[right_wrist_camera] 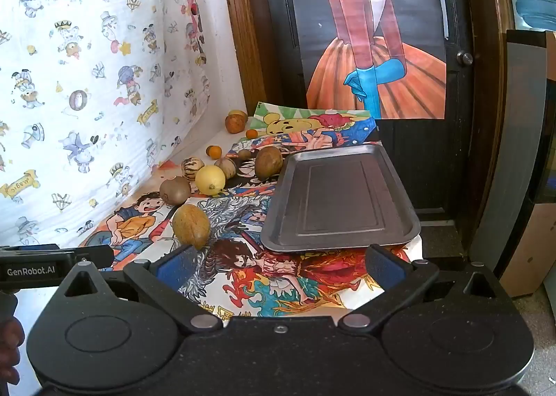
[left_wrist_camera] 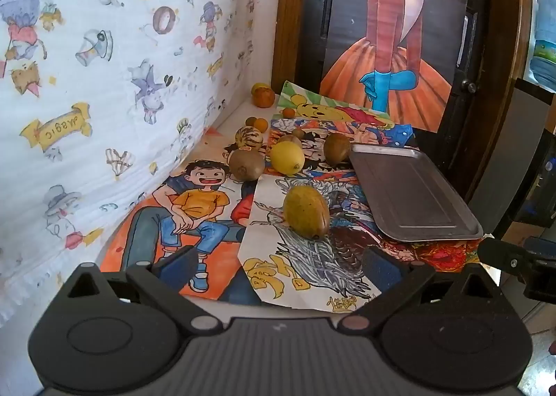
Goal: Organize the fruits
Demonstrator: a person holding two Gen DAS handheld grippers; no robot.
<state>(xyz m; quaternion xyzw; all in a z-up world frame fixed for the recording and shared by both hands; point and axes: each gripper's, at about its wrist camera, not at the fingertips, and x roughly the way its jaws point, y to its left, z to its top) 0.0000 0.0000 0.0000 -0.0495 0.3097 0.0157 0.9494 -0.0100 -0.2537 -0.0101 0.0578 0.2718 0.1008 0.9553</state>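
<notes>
Both grippers hang above the table's near edge, the left gripper [left_wrist_camera: 279, 262] and the right gripper [right_wrist_camera: 279, 262] each with jaws spread wide and nothing between them. Just beyond, a yellow-green mango [left_wrist_camera: 306, 212] lies on the drawings [left_wrist_camera: 194, 208] that cover the table, left of the tray's near end. The metal tray [right_wrist_camera: 399, 187] sits bare along the right edge. Farther in, left of the tray's far end, a kiwi [left_wrist_camera: 246, 164], a lemon [left_wrist_camera: 287, 158] and a brown fruit [left_wrist_camera: 336, 148] cluster together, with a striped melon [left_wrist_camera: 248, 138] behind them (a second shows in the right view). Small oranges [left_wrist_camera: 260, 123] trail toward the far left corner, where two larger fruits [left_wrist_camera: 262, 96] rest by the patterned cloth [left_wrist_camera: 104, 83].
</notes>
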